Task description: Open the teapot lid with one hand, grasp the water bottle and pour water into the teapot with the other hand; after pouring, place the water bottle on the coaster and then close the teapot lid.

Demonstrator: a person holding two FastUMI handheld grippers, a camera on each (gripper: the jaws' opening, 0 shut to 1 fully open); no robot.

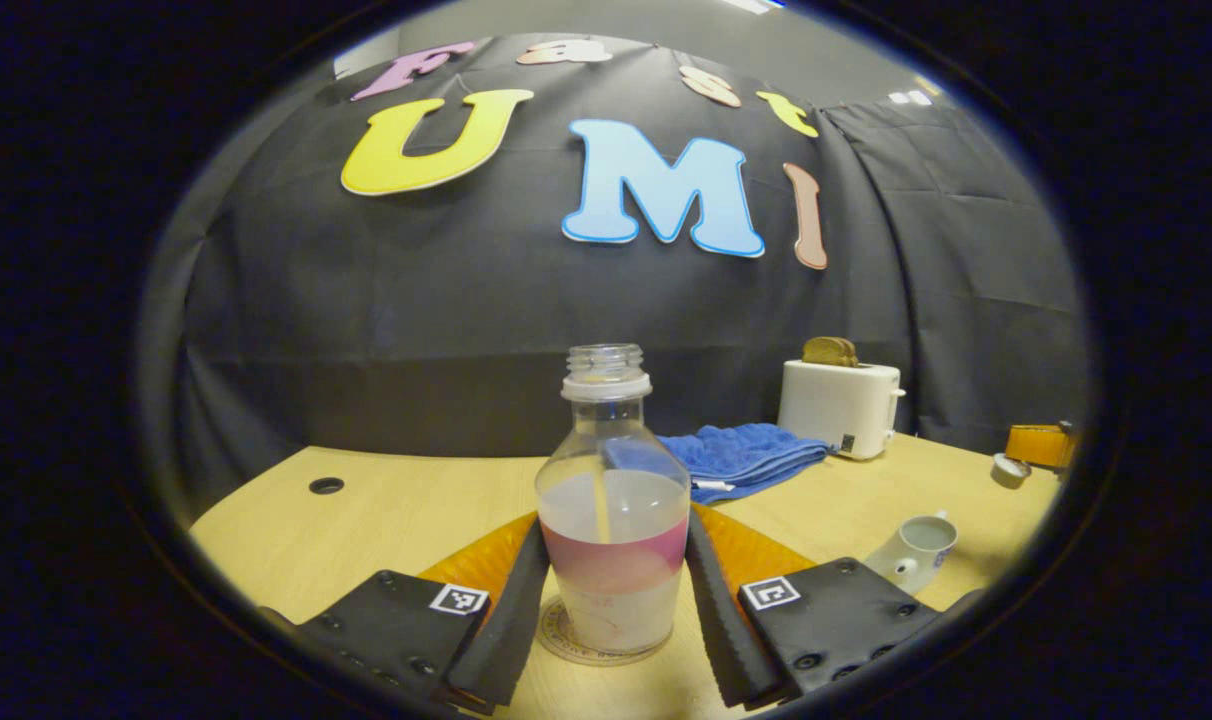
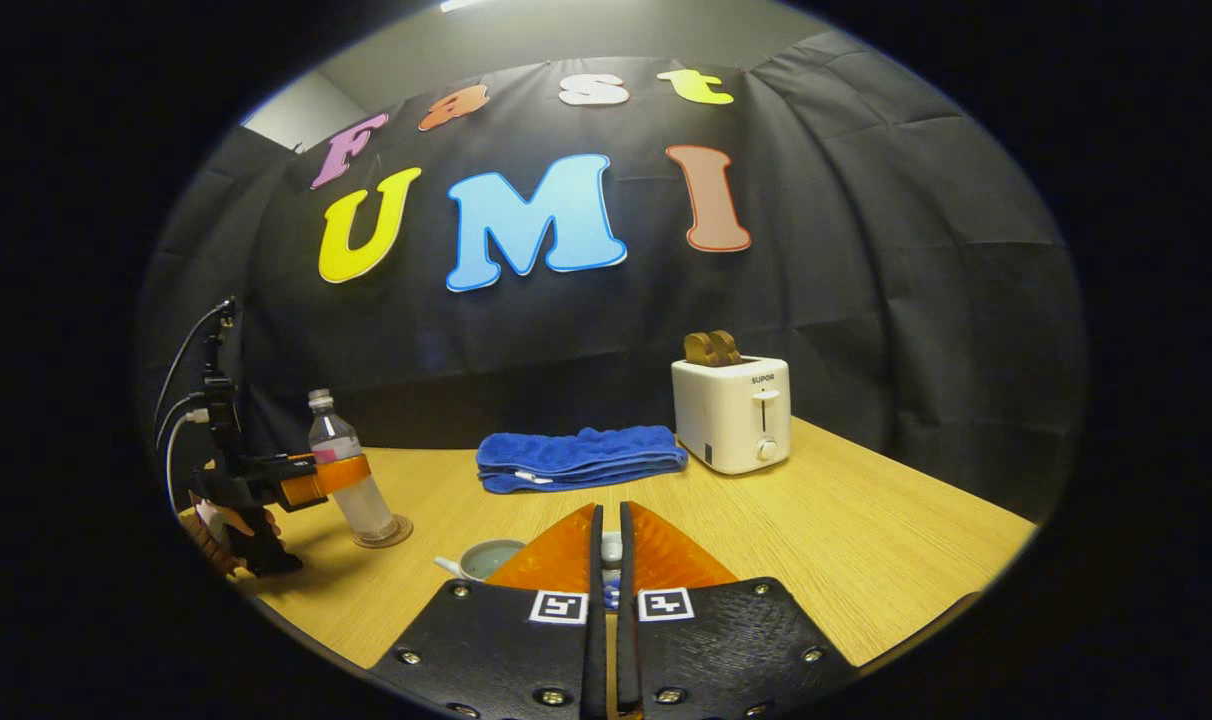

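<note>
The uncapped clear water bottle (image 1: 614, 540), partly full, stands upright on the round coaster (image 1: 566, 640). My left gripper (image 1: 614, 520) is shut on it, a finger pressing each side. In the right gripper view that same bottle (image 2: 351, 500) stands at the left on its coaster (image 2: 396, 533), with the left gripper (image 2: 331, 475) and a hand around it. The white teapot (image 1: 916, 550) sits lidless on the table, also seen as the teapot (image 2: 491, 558) just left of my right gripper (image 2: 608, 510). That gripper is shut on the small teapot lid (image 2: 611, 555).
A white toaster (image 2: 734, 412) with toast stands at the back right of the wooden table (image 2: 866, 540). A folded blue towel (image 2: 578, 455) lies in front of the black cloth wall. A round cable hole (image 1: 326, 486) is in the table's far left.
</note>
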